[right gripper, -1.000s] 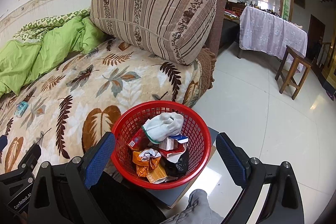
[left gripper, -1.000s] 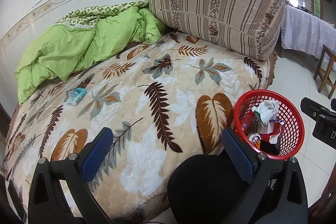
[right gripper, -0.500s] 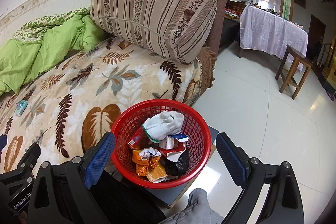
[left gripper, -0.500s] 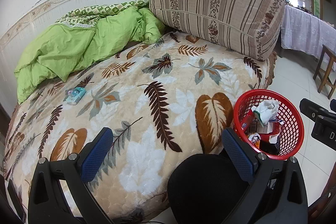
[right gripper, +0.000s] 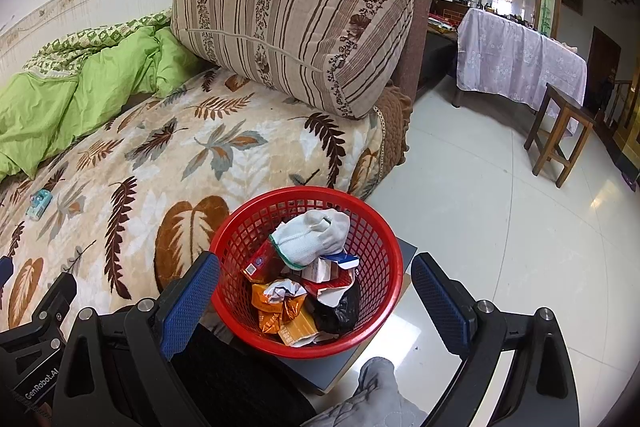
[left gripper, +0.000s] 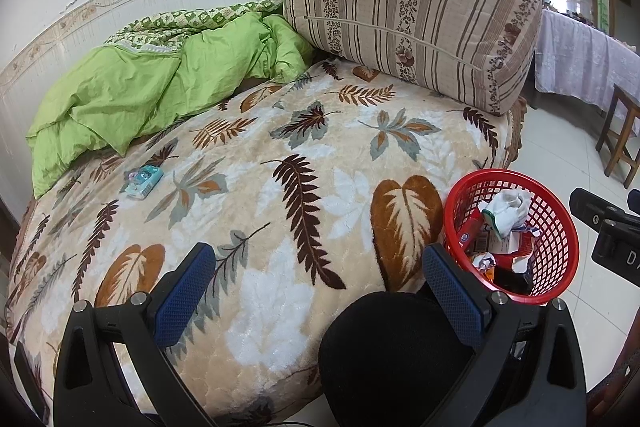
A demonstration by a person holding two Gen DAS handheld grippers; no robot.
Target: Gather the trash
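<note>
A small light-blue packet (left gripper: 143, 180) lies on the leaf-patterned blanket (left gripper: 280, 211) toward the left, near the green quilt; it also shows in the right wrist view (right gripper: 39, 203). A red mesh basket (right gripper: 384, 291) beside the bed holds a white cloth (right gripper: 312, 237), wrappers and a black bag; it shows in the left wrist view too (left gripper: 560, 259). My left gripper (left gripper: 318, 293) is open and empty above the bed's near edge. My right gripper (right gripper: 316, 301) is open and empty, held over the basket.
A big striped cushion (left gripper: 412, 27) leans at the head of the bed. A green quilt (left gripper: 152, 95) is bunched at the far left. A wooden stool (right gripper: 560, 131) and a cloth-covered table (right gripper: 516, 59) stand on the tiled floor to the right.
</note>
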